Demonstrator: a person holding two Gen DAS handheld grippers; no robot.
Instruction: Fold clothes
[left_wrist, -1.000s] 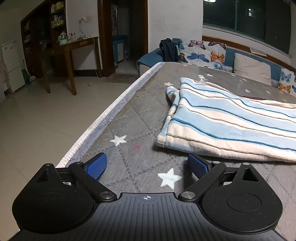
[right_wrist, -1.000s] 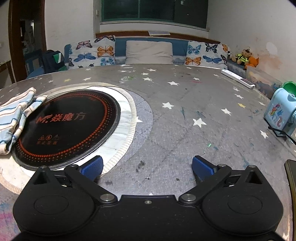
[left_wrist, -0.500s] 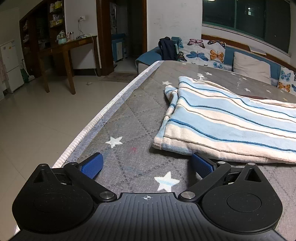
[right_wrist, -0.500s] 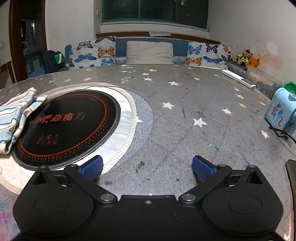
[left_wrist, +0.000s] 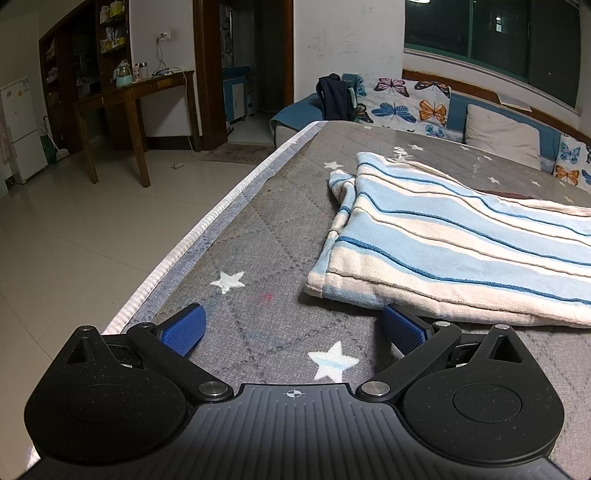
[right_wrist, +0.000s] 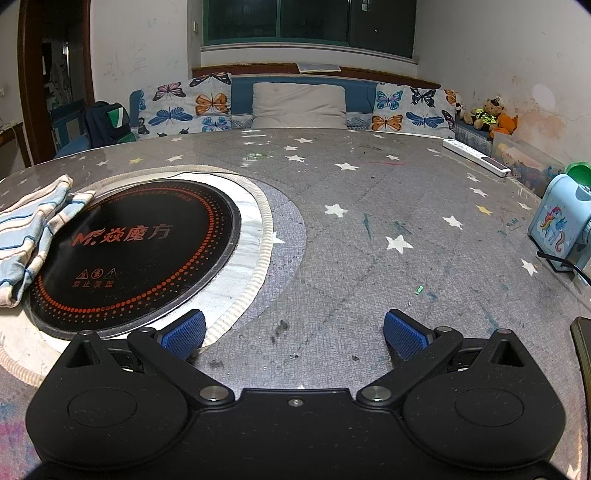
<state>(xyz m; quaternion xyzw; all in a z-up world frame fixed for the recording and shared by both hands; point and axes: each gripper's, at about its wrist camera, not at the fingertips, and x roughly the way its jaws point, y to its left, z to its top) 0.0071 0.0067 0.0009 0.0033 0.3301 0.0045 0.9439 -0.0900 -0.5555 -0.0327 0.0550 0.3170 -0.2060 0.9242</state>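
Item: striped garment (left_wrist: 454, 251), folded, lying on my star-print surface (left_wrist: 258, 236), its near hem just beside my left tool (left_wrist: 293, 328), spread wide. My right tool (right_wrist: 293, 332), also wide and empty, hovers beside the round hotplate (right_wrist: 133, 251) lettered "炎魔方" and "禁止覆盖".

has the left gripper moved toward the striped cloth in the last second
Yes. The left gripper has crept forward: the striped cloth, which lies put on the starred table cover, now has its near hem right at the gripper's right pad.
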